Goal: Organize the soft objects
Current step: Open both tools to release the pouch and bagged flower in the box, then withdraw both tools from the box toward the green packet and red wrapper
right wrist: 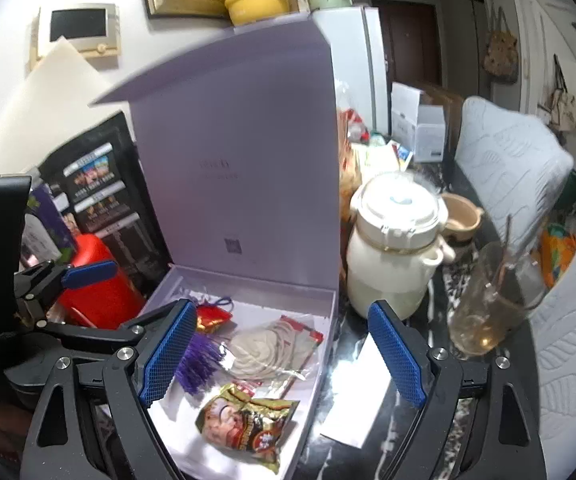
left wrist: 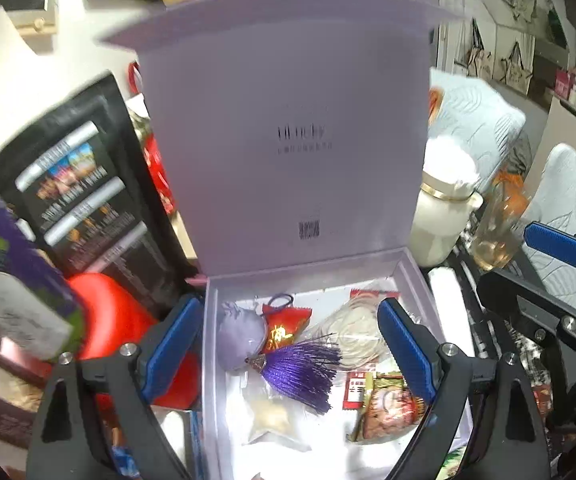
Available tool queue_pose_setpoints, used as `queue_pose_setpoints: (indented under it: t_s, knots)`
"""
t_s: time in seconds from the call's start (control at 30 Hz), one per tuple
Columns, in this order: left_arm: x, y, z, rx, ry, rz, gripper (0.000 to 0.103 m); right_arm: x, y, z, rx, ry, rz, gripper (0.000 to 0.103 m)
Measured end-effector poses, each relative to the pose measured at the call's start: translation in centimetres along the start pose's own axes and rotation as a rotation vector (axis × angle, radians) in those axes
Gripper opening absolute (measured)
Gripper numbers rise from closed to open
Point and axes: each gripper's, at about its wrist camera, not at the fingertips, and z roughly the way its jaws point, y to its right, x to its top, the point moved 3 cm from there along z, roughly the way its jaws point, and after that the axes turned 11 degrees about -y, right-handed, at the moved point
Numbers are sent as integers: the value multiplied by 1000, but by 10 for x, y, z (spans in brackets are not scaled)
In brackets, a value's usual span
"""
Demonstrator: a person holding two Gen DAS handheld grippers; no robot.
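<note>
left wrist view has the left gripper (left wrist: 291, 348) with its blue pads wide apart and nothing between them, hanging over the open lilac box (left wrist: 411, 276), where a purple pouch (left wrist: 242, 330) with a tassel (left wrist: 303, 372), a red sachet (left wrist: 286, 326), a pale noodle packet (left wrist: 357, 334) and a snack bag (left wrist: 387, 410) lie. right wrist view has the right gripper (right wrist: 284, 360) likewise spread and empty over the box's right wall, with the lid (right wrist: 244, 152) upright at the far side and a white jar (right wrist: 395, 256) just right of the box.

Both wrist cameras look steeply down from close above into the open lavender box (left wrist: 419, 280) (right wrist: 327, 300). The left view faces it squarely; the right view looks from its right.
</note>
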Motion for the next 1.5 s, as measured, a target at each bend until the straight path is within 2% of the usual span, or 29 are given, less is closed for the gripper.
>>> queue_pose_setpoints:
  t_s: [0.43,0.7,0.8,0.87,1.17,1.5]
  knots:
    - [-8,-2,-114,-2,181,-3,91,3,-26,-105,-40,169,-36,90]
    - [-33,1,-170,-10,280,17,92,-15,-45,-163,-72,266,-52,97]
    - [-47,2,-186,-26,304,26,98,-27,-50,-184,-79,293,-46,100]
    - [-58,3,-197,-33,326,30,98,-35,-53,-196,-89,318,-31,100]
    - [-102,3,-213,-72,335,36,98,-78,-52,-222,-120,317,9,103]
    - [-146,28,-199,-92,275,118,98,-135,-50,-224,-169,280,53,103]
